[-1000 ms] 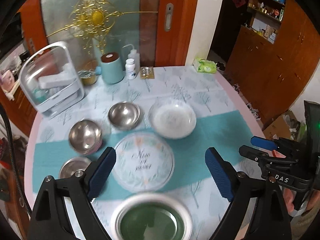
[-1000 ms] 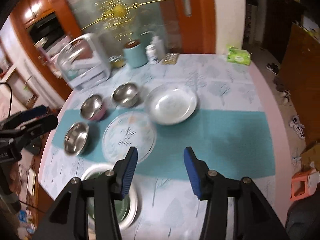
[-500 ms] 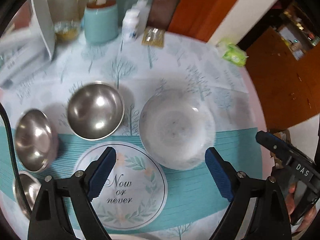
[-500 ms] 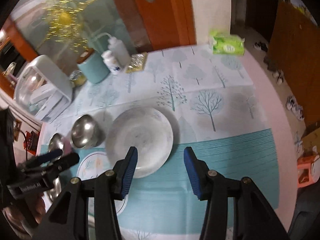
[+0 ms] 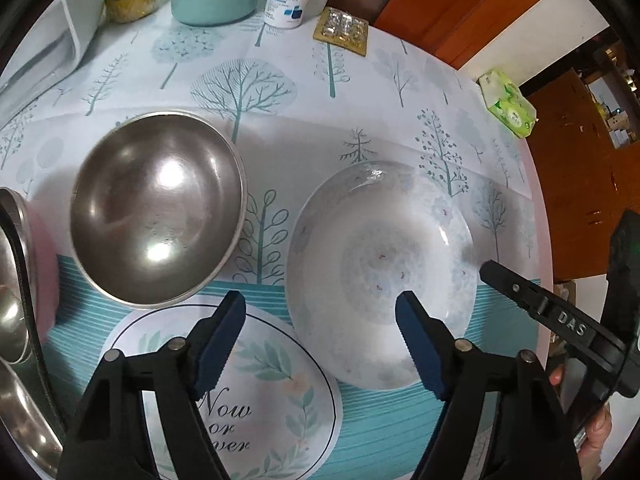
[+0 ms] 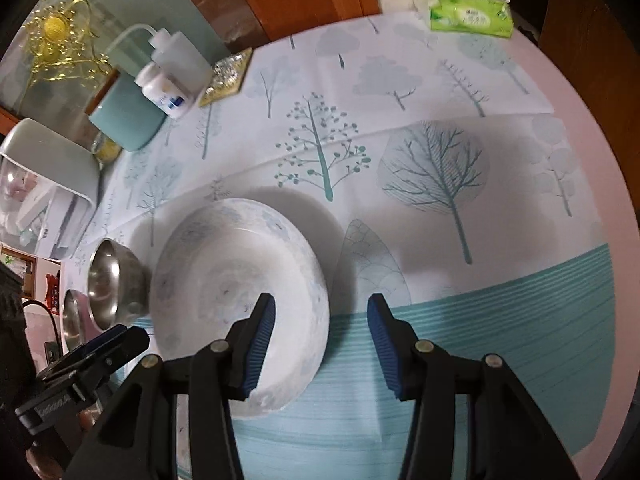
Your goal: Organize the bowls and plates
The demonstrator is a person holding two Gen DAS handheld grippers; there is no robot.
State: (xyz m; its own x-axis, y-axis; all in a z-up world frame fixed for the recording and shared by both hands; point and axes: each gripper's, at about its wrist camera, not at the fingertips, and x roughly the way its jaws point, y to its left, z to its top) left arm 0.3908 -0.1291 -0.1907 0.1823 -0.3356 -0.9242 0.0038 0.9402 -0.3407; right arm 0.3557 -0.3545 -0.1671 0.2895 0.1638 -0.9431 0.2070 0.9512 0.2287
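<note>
Left wrist view: the left hand-held gripper [image 5: 320,322] hangs with fingers spread wide and empty; its right finger sits over the white bowl [image 5: 380,272], its left finger over the printed plate [image 5: 248,392]; ahead to its left stands a steel bowl [image 5: 156,212]; right wrist view: the right hand-held gripper [image 6: 320,330] is likewise spread and empty, straddling the white bowl's [image 6: 236,300] right rim; beyond lies the tree-patterned surface [image 6: 420,160]; a tissue pack [image 6: 464,12] sits at its far edge.

Even indoor light, bright glare spots in the steel bowl [image 5: 156,212], soft shadows, sharp centre, fisheye-bent edges
</note>
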